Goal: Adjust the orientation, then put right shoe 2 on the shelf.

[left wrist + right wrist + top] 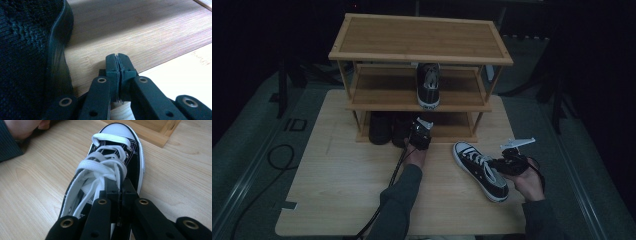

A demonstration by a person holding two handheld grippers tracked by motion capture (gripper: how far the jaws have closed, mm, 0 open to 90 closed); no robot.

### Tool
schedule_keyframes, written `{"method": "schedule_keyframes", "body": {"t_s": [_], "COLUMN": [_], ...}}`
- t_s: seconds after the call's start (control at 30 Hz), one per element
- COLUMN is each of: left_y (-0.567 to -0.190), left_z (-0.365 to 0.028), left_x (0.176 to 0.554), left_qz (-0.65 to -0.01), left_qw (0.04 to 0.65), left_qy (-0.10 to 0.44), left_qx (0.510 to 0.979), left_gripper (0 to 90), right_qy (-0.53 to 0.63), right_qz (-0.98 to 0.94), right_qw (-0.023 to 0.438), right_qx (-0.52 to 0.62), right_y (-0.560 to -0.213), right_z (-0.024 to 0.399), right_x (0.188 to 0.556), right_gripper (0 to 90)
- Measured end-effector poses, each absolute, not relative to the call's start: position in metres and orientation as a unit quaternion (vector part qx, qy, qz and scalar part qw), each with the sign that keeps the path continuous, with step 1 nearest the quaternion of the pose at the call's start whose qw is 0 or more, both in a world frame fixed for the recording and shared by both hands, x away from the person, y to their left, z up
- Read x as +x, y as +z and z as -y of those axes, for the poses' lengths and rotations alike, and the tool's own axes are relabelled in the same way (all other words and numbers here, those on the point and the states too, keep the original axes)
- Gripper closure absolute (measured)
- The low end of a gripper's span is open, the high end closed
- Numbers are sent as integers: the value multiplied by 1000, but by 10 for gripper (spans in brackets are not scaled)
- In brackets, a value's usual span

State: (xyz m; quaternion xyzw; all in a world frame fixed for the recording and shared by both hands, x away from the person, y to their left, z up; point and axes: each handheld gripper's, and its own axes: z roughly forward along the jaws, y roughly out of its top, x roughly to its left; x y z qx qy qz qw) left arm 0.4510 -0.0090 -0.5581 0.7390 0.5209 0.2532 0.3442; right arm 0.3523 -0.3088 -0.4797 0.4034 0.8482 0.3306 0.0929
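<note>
The black-and-white canvas high-top sneaker [480,170] lies on the pale wooden desk [337,190], in front of the bamboo three-tier shoe rack [422,55]. The right claw [119,186] is pressed closed at its collar; whether it pinches the canvas is hard to tell. The left claw [117,65], closed and empty, sits at the rack's shadowed bottom shelf beside a dark knit shoe [27,62].

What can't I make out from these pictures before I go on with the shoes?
- Dark shoes on the rack's bottom shelf, high view: shadowed under the shelf above, so type unclear.
- Right gripper, right gripper view: its jaws are shut over the sneaker's collar, so whether they pinch it is unclear.
- Black knit shoe, left gripper view: cut off by the left edge.
</note>
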Motion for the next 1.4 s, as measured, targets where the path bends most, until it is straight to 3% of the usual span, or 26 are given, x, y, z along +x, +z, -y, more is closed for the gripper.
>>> {"method": "schedule_keyframes", "body": {"t_s": [1.4], "left_y": [-558], "left_z": [9], "left_x": [451], "left_qz": [-521], "left_qw": [343], "left_qy": [254], "left_qx": [739], "left_gripper": [881], "right_qy": [374], "right_qz": [-845], "right_qw": [86], "right_qx": [373], "right_y": [-444], "right_z": [299], "right_x": [347], "right_gripper": [881]}}
